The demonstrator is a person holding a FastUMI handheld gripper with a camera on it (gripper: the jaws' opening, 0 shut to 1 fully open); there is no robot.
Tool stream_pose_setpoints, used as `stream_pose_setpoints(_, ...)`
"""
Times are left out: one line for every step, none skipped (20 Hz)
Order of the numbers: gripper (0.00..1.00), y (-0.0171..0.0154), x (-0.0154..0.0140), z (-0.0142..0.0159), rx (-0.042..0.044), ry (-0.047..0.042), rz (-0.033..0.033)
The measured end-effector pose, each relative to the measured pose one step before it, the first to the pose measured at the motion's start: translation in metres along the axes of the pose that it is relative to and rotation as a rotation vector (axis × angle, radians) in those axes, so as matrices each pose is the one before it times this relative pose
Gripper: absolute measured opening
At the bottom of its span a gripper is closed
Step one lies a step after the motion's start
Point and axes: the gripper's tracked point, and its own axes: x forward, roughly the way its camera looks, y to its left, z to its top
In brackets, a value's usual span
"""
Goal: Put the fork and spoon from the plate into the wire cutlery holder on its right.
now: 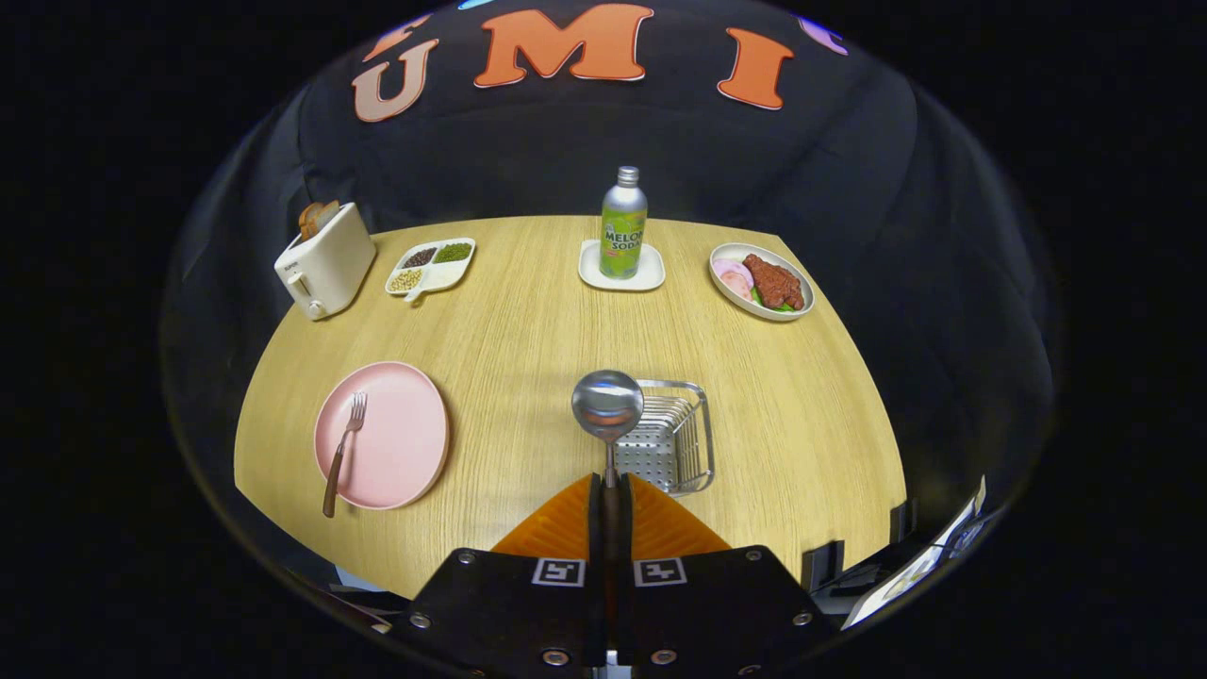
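My gripper (610,486) is shut on the spoon (607,405), with the handle pinched between the two fingers and the shiny bowl sticking up ahead of them. Just beyond and slightly right of the fingertips stands the wire cutlery holder (696,441), and the spoon's bowl overlaps its left rim in the view. To the left lies the pink plate (396,438). On the plate's left part rests the fork (341,451), tines pointing away, its brown handle hanging over the near rim.
Along the far side of the round wooden table (528,311) stand a white toaster (323,261), a divided dish of beans (430,264), a soda bottle on a white coaster (622,226) and a bowl of food (762,280).
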Motion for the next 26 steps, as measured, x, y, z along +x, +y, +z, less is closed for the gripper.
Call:
stream_pose_setpoints(0.05, -0.00473, 0.00030, -0.00102, -0.00168, 0.01541, -0.00304)
stream_pose_setpoints(0.04, -0.00371, 0.00034, -0.00128, -0.00494, 0.01956, 0.00054)
stream_pose_setpoints(0.05, -0.00444, 0.00193, -0.00169, -0.00583, 0.02694, -0.00164)
stream_pose_setpoints(0.05, -0.00467, 0.00115, -0.00369, -0.00979, 0.03318, -0.00385)
stream_pose_setpoints(0.04, -0.00356, 0.00257, -0.00048, -0.01229, 0.02404, -0.00252)
stream_pose_setpoints(0.05, -0.00447, 0.00286, 0.00075, -0.01287, 0.01902, -0.00437)
stream_pose_setpoints(0.05, -0.00458, 0.00241, 0.00061, -0.01234, 0.02621, -0.00526)
stream_pose_setpoints(0.04, -0.00232, 0.00193, 0.00127, -0.00690, 0.02486, -0.00076)
stream_pose_setpoints(0.04, -0.00155, 0.00288, 0.00038, -0.00203, 0.02287, 0.00595)
stream_pose_setpoints(0.05, -0.00020, 0.00175, 0.00366, 0.00089, 0.01406, 0.00613)
stream_pose_setpoints(0.05, -0.00099, 0.00130, 0.00436, -0.00240, 0.01246, 0.00143)
stream_pose_setpoints(0.05, -0.00183, 0.00199, -0.00049, -0.00591, 0.02357, -0.00102)
stream_pose_setpoints(0.05, -0.00033, 0.00128, -0.00031, -0.00995, 0.02855, 0.00523)
stream_pose_setpoints(0.05, 0.00178, -0.00016, -0.00067, -0.00674, 0.02902, 0.00688)
stream_pose_setpoints(0.05, 0.00198, 0.00334, -0.00085, -0.00838, 0.03272, 0.00683)
stream_pose_setpoints(0.05, 0.00186, 0.00228, -0.00249, -0.00935, 0.03429, 0.01042)
stream_pose_setpoints(0.05, 0.00231, 0.00475, -0.00175, -0.00720, 0.03812, 0.01374)
stream_pose_setpoints(0.05, 0.00036, 0.00091, -0.00259, -0.00325, 0.03253, 0.00871)
stream_pose_setpoints(0.05, -0.00104, 0.00217, 0.00047, -0.00840, 0.01725, 0.00041)
stream_pose_setpoints(0.04, -0.00106, 0.00181, -0.00084, -0.00368, 0.01795, -0.00261)
stream_pose_setpoints(0.04, 0.00182, -0.00150, 0.00218, 0.00304, 0.00653, 0.01111)
stream_pose_setpoints(0.05, 0.00210, 0.00129, 0.00322, 0.00012, -0.00654, 0.01265)
stream_pose_setpoints(0.04, 0.00097, 0.00070, 0.00079, 0.00413, 0.01289, 0.00575)
stream_pose_setpoints(0.04, 0.00205, 0.00088, -0.00008, -0.00236, 0.00868, 0.00297)
stream_pose_setpoints(0.05, 0.00044, 0.00166, -0.00022, -0.00372, 0.01403, 0.00194)
stream_pose_setpoints(0.05, -0.00173, 0.00207, 0.00143, -0.00396, 0.00503, -0.00449)
